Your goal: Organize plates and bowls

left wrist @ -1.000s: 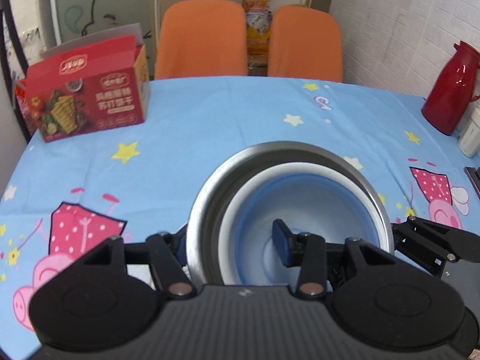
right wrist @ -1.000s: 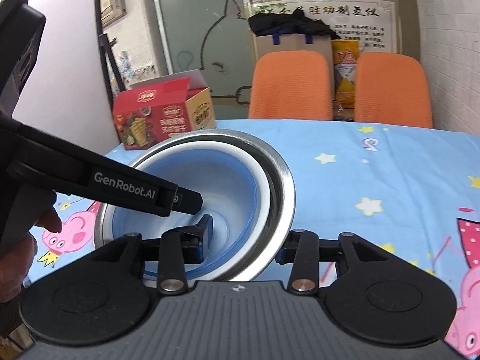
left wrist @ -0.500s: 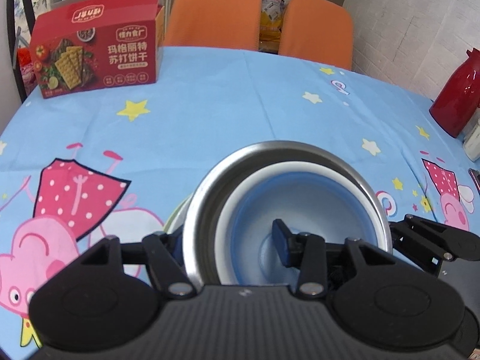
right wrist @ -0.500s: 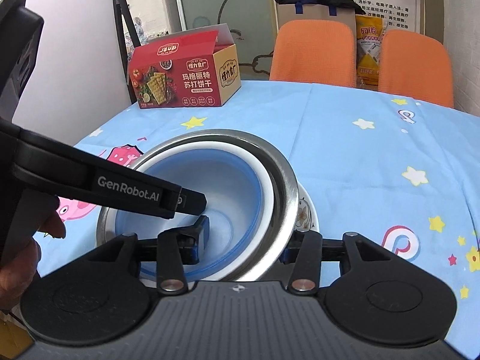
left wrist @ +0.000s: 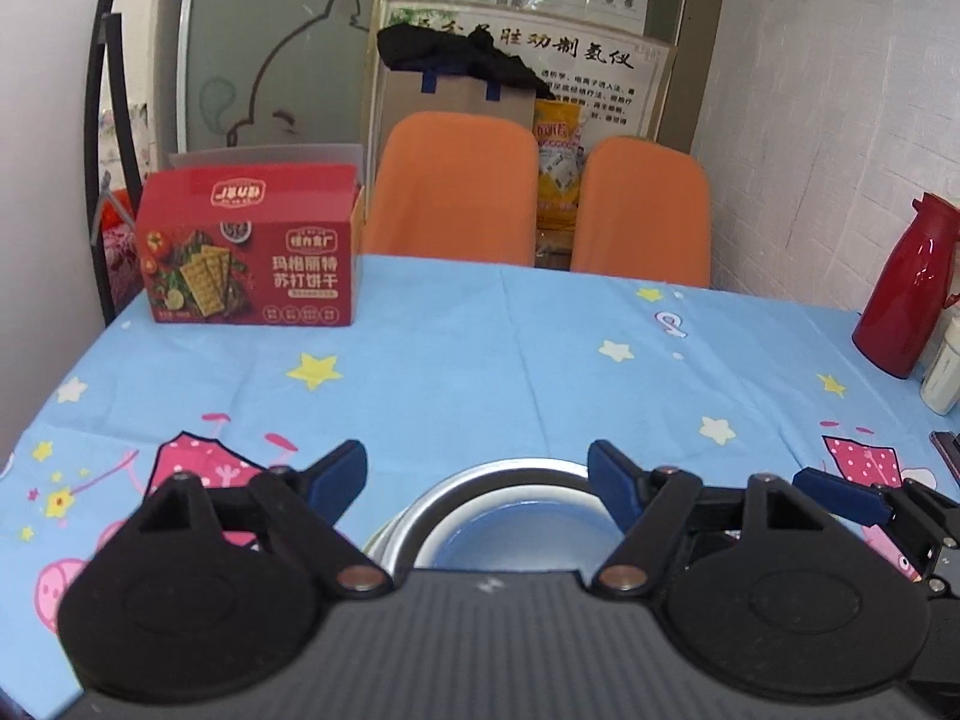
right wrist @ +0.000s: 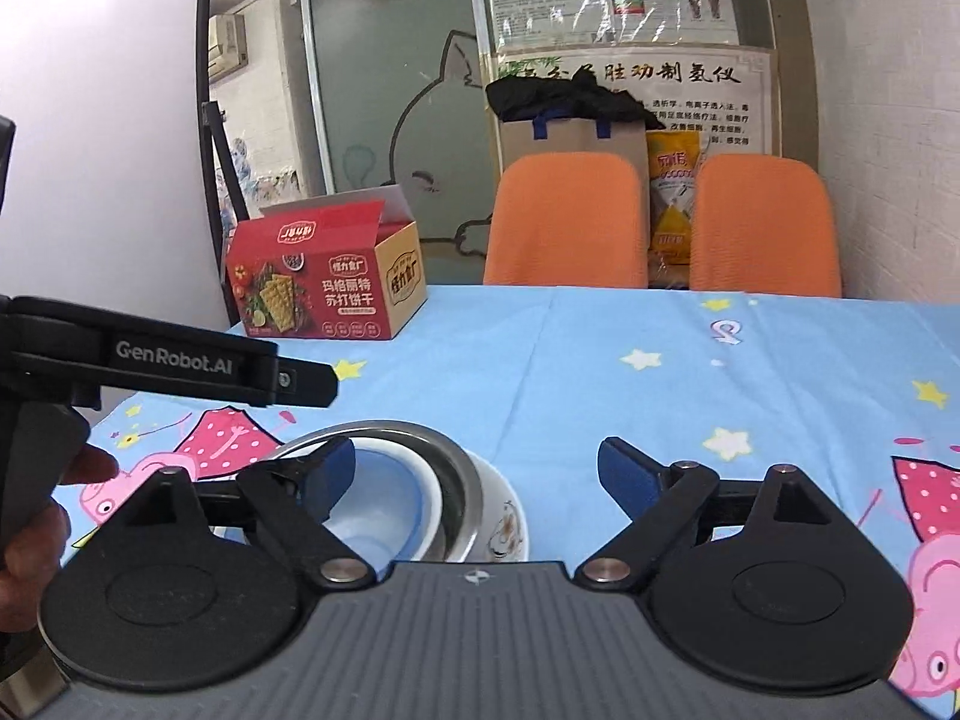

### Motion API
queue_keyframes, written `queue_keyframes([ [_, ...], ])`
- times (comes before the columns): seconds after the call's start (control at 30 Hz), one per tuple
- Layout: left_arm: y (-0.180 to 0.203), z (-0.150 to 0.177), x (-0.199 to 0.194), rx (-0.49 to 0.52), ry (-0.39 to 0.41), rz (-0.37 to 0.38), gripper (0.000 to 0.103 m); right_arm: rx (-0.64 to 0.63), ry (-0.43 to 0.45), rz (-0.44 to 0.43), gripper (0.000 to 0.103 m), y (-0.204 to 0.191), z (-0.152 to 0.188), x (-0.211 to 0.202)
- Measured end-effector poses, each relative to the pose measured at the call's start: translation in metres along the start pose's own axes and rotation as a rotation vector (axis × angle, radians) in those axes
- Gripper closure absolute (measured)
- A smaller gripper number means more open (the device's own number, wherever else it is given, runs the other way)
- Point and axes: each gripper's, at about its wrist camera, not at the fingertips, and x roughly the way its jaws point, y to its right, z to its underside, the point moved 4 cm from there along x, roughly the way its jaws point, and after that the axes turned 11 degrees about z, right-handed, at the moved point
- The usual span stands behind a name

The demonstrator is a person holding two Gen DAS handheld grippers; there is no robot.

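A steel bowl [left wrist: 480, 480] with a white and blue bowl [left wrist: 528, 534] nested in it sits on the blue tablecloth, low in the left wrist view. In the right wrist view the steel bowl [right wrist: 450, 468] and the blue bowl [right wrist: 390, 504] rest on a patterned white plate [right wrist: 510, 528]. My left gripper [left wrist: 477, 474] is open, above and just behind the stack, holding nothing. My right gripper [right wrist: 477, 474] is open and empty, to the right of the stack. The left gripper's body [right wrist: 174, 360] shows at the left of the right wrist view.
A red cracker box [left wrist: 249, 252] stands at the far left of the table [left wrist: 540, 348]. A red thermos [left wrist: 906, 288] and a white bottle [left wrist: 945, 372] stand at the right edge. Two orange chairs [left wrist: 456, 192] are behind the table.
Both grippers have let go of the bowl stack and opened. The stack now rests on the plate on the table, and both grippers have drawn back and tilted up.
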Motion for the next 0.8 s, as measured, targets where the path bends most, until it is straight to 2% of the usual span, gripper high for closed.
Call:
queue_keyframes([
  [0.27,0.045,0.047,-0.026,0.022,0.030,-0.058,0.029,0.078,0.002,0.096,0.000,0.047,0.030,-0.033],
  [0.5,0.083,0.098,-0.047,0.057,0.022,-0.052,0.029,0.165,0.005,0.197,0.000,0.080,0.061,-0.069],
  [0.8,0.101,0.159,-0.064,0.072,-0.019,-0.045,0.029,0.224,-0.021,0.207,0.000,0.085,0.113,-0.104],
])
